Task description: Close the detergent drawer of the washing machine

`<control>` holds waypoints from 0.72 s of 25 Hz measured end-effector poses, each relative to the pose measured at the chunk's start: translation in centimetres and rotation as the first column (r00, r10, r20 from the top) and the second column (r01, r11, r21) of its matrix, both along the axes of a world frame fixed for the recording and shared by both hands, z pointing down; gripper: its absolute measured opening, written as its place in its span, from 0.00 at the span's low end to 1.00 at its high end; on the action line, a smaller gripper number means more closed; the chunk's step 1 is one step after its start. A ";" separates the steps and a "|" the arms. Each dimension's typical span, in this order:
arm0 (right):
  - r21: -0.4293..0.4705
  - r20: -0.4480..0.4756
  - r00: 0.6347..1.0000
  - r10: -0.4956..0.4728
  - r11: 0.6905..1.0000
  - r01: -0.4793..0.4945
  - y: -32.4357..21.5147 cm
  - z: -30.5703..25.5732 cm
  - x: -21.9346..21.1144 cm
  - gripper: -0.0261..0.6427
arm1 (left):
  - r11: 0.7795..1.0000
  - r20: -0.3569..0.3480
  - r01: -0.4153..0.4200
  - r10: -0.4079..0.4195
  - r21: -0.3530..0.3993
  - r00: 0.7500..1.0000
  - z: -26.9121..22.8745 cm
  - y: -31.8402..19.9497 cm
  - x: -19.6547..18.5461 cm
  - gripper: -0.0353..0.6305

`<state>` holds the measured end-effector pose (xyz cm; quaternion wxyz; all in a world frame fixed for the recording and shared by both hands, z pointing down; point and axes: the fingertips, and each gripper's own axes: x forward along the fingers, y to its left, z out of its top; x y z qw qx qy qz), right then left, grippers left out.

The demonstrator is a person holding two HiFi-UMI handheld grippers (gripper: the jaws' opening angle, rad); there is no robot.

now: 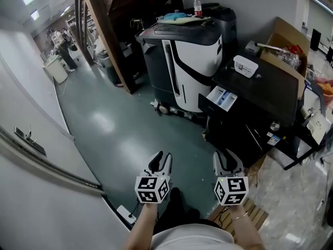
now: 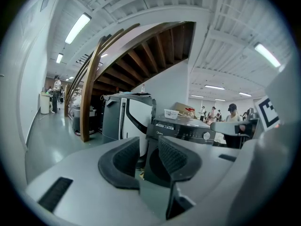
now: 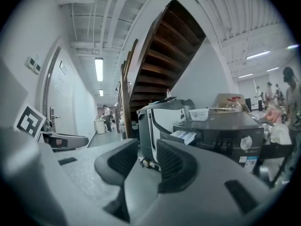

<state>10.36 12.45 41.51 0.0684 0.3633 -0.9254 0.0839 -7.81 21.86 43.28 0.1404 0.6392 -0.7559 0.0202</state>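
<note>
A black washing machine (image 1: 263,95) stands at the right of the head view. Its detergent drawer (image 1: 221,98) sticks out from the front, white and blue inside. Both grippers hang low in front of the person, well short of the machine. My left gripper (image 1: 159,163) is open with nothing between its jaws, and so is my right gripper (image 1: 228,162). In the left gripper view the left gripper (image 2: 143,157) looks at the washing machine (image 2: 186,131). In the right gripper view the right gripper (image 3: 146,159) faces the pulled-out drawer (image 3: 183,136).
A large grey and white appliance (image 1: 187,56) stands left of the washing machine. A white tub (image 1: 245,65) sits on the washer's top and a cardboard box (image 1: 289,40) behind it. A wooden stair beam (image 1: 106,35) rises at the back. A white wall with a handrail (image 1: 47,160) runs along the left.
</note>
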 end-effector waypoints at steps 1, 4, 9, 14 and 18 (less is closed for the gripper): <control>-0.005 -0.003 1.000 0.001 1.000 -0.001 -0.2 0.3 -0.2 0.20 | 1.000 -0.004 -0.004 0.004 -0.003 1.000 0.2 -0.2 -0.1 0.22; -0.011 -0.014 1.000 0.017 1.000 -0.017 -1.2 0.7 -0.8 0.21 | 1.000 -0.014 -0.015 0.014 -0.010 1.000 0.8 -1.1 -0.8 0.23; -0.010 -0.036 0.997 0.063 0.998 -0.063 -4.1 1.3 -2.2 0.21 | 1.000 -0.054 -0.023 0.023 0.004 0.998 1.5 -4.2 -3.2 0.24; -0.019 -0.065 0.990 0.129 0.991 -0.130 -7.9 2.3 -4.2 0.21 | 0.997 -0.062 -0.072 0.071 -0.009 0.996 2.5 -8.9 -6.1 0.26; -0.028 -0.080 0.975 0.207 0.977 -0.209 -11.5 2.8 -5.9 0.21 | 0.991 -0.063 -0.135 0.134 -0.016 0.989 2.8 -13.6 -8.7 0.28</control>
